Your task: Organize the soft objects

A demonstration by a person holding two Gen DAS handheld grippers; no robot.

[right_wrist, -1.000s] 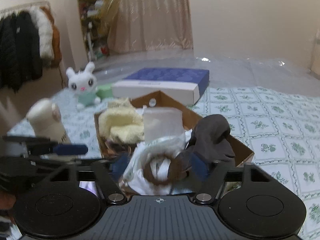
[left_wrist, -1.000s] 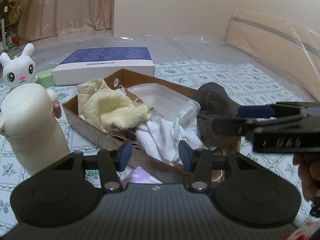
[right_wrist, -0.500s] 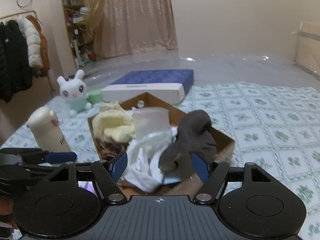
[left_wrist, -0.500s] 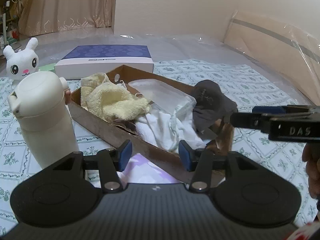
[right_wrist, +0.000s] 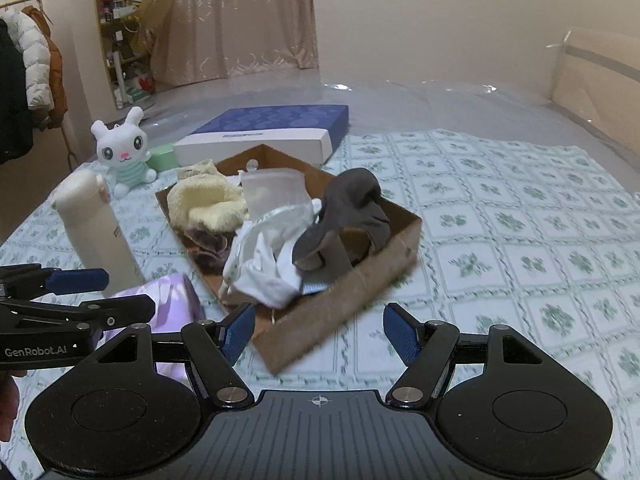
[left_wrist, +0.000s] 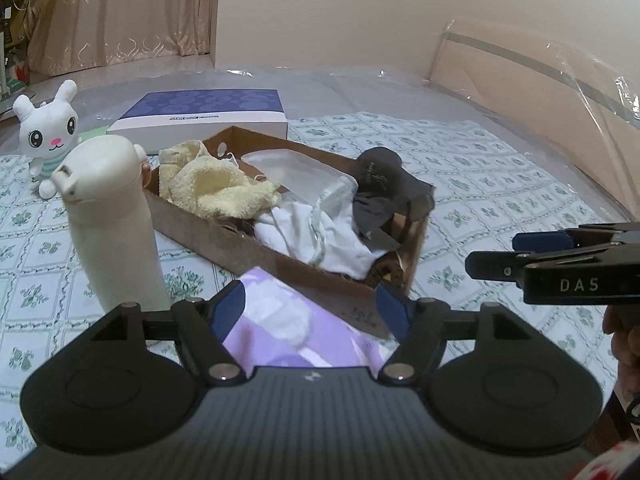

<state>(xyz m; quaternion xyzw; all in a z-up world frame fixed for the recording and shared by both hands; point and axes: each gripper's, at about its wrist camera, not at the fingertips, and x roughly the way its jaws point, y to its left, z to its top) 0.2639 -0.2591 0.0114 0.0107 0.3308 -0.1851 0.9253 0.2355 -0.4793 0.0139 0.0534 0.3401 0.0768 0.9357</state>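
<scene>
Both our grippers hold nothing — the left gripper (left_wrist: 310, 308) has just been opening its jaws and stands wide over a purple packet (left_wrist: 292, 328), the right gripper (right_wrist: 318, 330) wide before the box (right_wrist: 360, 284) corner. Inside the box on the bed (right_wrist: 520, 240) lie a yellow towel (left_wrist: 216, 192), white cloth (left_wrist: 316, 232) and grey cloth (left_wrist: 384, 196) — a bottle (left_wrist: 112, 216) stands beside it.

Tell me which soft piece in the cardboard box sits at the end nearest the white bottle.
The yellow towel, fluffy and pale, bunched at the box's end beside the bottle. The white cloth lies mid-box; the grey cloth drapes the opposite end.
</scene>
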